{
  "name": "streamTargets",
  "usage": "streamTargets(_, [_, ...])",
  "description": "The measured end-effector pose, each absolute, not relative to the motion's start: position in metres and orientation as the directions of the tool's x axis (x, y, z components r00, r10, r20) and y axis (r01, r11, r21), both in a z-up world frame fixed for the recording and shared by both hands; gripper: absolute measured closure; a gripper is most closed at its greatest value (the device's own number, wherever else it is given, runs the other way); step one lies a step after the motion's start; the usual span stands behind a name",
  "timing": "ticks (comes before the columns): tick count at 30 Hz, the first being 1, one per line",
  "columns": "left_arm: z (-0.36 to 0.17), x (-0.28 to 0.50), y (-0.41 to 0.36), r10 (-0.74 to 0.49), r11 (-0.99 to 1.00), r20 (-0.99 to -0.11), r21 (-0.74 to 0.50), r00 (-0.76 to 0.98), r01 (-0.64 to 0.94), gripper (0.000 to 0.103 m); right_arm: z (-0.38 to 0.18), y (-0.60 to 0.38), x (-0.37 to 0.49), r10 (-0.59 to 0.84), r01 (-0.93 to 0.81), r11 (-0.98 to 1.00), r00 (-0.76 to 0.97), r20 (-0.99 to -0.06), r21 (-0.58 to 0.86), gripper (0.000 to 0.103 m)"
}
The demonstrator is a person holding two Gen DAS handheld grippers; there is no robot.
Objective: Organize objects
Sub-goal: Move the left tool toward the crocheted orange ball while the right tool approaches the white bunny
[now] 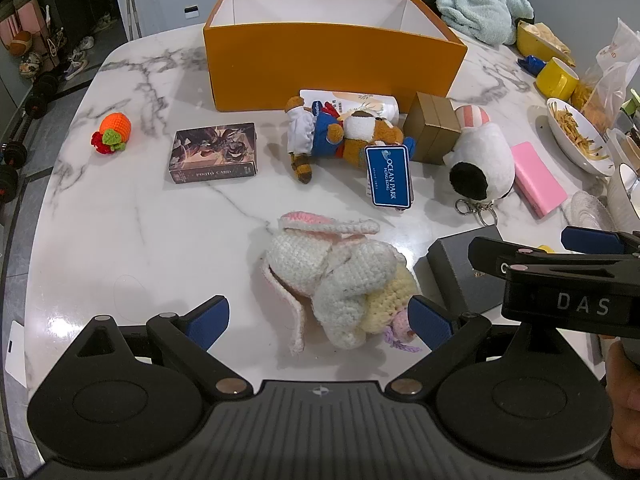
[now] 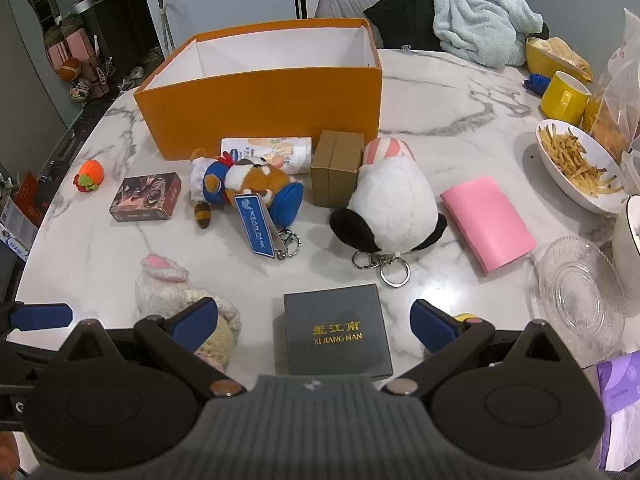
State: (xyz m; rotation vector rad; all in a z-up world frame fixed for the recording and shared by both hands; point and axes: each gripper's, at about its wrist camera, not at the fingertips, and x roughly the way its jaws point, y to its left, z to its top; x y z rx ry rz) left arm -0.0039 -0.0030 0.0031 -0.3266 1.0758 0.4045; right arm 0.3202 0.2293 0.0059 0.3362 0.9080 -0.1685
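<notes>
Since the orange box [image 1: 336, 64] shows only bare white walls inside, as far as its visible part tells, the sorting looks barely begun, with every item lying loose on the worktop [image 1: 132, 216].

From the left wrist camera, the left tongs [image 1: 320, 320] stand spread, holding nothing, with the crocheted bunny [image 1: 336, 284] lying between the two blue pads and close to the right-hand one. Ahead of them lie the card box [image 1: 214, 152], the bear plush [image 1: 344, 136] with its blue tag, and a crocheted carrot [image 1: 114, 132] far off to the left; the orange box sits beyond all of these.

From the right wrist camera, the right tongs [image 2: 316, 324] are also spread and empty, straddling the dark gift box [image 2: 336, 332]. Ahead lie the panda plush [image 2: 388, 208], the brown carton [image 2: 336, 168] and the pink wallet [image 2: 488, 220] to the right. Everything remains to be boxed.
</notes>
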Motion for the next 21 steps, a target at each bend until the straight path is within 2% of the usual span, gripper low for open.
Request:
streamTargets(15, [0.0071,-0.0059,-0.0040,0.191,0.864,-0.887,-0.051,0.419,-0.501,0.000,0.0067,0.2291,0.3207,0.017,0.224,0.955,0.611,-0.791,0.193,0.001])
streamTargets(21, [0.0085,-0.0084,-0.0039,0.199,0.862,-0.885,-0.047,0.422,-0.505,0.000,0.0068,0.2285,0.3233,0.067,0.144,0.970,0.615,-0.786,0.196,0.001])
